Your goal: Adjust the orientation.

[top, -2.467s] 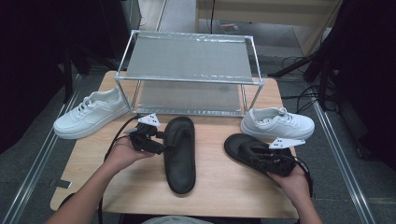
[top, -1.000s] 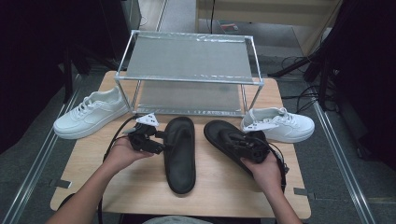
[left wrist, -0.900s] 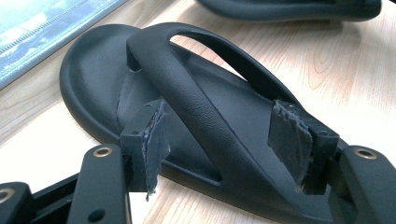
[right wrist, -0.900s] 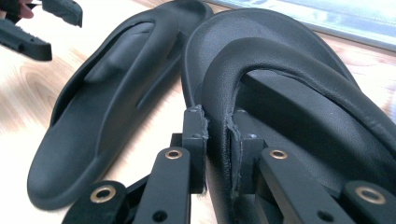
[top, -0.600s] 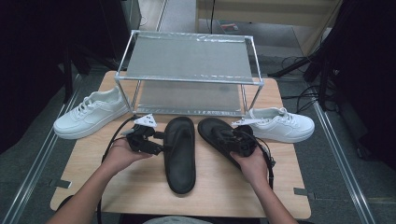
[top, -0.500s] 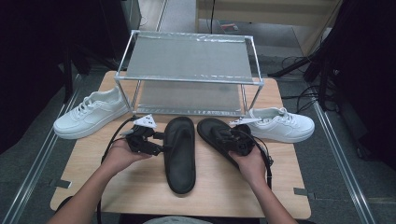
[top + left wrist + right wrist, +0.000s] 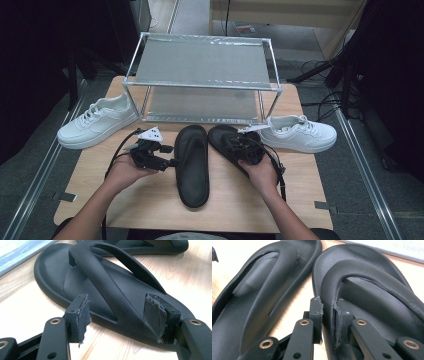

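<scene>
Two black sandals lie side by side on the wooden table. The left sandal points toward the rack. My left gripper stands open at its left edge, the pads apart and not pressing on it. The right sandal lies angled, its toe close to the left one's toe. My right gripper is shut on that sandal's strap near its inner edge.
A two-shelf metal rack stands at the back of the table. One white sneaker sits at the left of it, another at the right. The floor drops off past the table edges on both sides.
My right gripper has carried the right sandal leftward from the table's right side until it lies next to the left sandal. The left hand has stayed in place.
</scene>
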Tool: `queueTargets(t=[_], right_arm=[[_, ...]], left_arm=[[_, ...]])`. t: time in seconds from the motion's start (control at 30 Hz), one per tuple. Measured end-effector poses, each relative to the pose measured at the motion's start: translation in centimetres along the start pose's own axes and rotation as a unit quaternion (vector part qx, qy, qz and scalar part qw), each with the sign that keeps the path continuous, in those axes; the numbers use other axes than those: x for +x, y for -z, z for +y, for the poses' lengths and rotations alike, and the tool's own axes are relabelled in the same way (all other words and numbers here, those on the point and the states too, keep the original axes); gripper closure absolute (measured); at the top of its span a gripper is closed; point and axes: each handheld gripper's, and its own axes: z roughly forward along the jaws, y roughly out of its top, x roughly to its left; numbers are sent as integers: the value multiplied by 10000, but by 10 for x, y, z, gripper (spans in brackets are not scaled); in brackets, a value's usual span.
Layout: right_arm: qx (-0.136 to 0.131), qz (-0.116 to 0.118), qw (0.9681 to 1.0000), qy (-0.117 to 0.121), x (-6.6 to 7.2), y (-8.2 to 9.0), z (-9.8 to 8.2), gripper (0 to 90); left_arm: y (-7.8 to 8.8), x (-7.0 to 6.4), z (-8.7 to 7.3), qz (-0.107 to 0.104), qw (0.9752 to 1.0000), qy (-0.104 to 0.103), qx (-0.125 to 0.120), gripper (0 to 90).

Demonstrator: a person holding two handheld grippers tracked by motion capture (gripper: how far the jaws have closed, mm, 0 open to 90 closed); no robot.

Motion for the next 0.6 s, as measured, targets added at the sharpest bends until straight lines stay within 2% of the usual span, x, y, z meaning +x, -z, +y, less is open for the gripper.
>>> queueTargets(t=[0.27, 0.37, 0.53, 0.6], right_arm=[[-115, 44, 9998, 128, 1, 2, 2, 696], [-205, 31, 9996, 197, 2, 10, 2, 691], [-443, 222, 9984, 287, 2, 24, 1, 680], [-425, 217, 9983, 349, 2, 28, -1, 695]], left_arm=[[3, 2, -5, 36, 10000, 78, 11, 381], [3, 4, -5, 61, 9999, 87, 12, 380], [0, 8, -6, 45, 9999, 150, 53, 385], [-1, 9, -6, 53, 9999, 160, -1, 433]])
